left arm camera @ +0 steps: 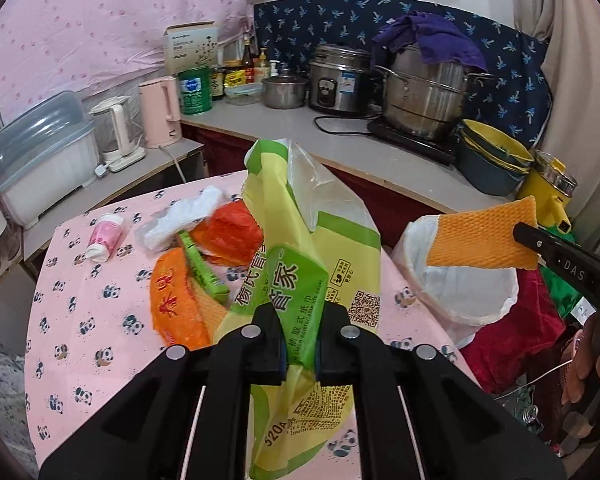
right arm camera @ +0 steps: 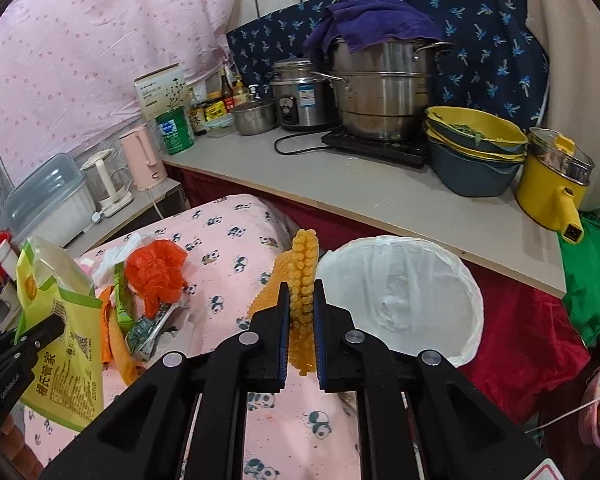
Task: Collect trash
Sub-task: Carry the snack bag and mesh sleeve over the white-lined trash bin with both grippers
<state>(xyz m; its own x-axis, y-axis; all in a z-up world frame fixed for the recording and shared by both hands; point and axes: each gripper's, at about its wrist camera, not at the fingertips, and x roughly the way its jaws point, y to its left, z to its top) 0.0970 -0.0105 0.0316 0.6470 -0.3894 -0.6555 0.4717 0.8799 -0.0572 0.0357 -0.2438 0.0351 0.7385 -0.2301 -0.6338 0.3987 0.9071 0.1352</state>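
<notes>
The left gripper (left arm camera: pixel 300 344) has its jaws clenched on a crumpled yellow-and-green plastic tissue wrapper (left arm camera: pixel 300 256), which hangs clear above the pink panda-print worktop (left arm camera: pixel 100 320). The right gripper (right arm camera: pixel 302 340) has its jaws clenched on a piece of orange foam fruit netting (right arm camera: pixel 302 280), held up just beside the rim of the white-lined round trash bin (right arm camera: pixel 400 300), on the worktop side of it.

The step in hand looks to be carrying both pieces over to the bin. To do it well, the netting should travel fully past the near rim and over the open liner before the jaws release, since foam this light could catch on the rim and fall outside. The wrapper is long and floppy, so its trailing end needs to clear the worktop and the bin's rim; lowering it tail-first into the liner would keep it from draping over the edge.

More trash waits on the worktop, farther from the bin: a crumpled orange-red plastic bag (left arm camera: pixel 228 232), a green stick-shaped packet (left arm camera: pixel 202 268) and a flat orange wrapper (left arm camera: pixel 176 300).
</notes>
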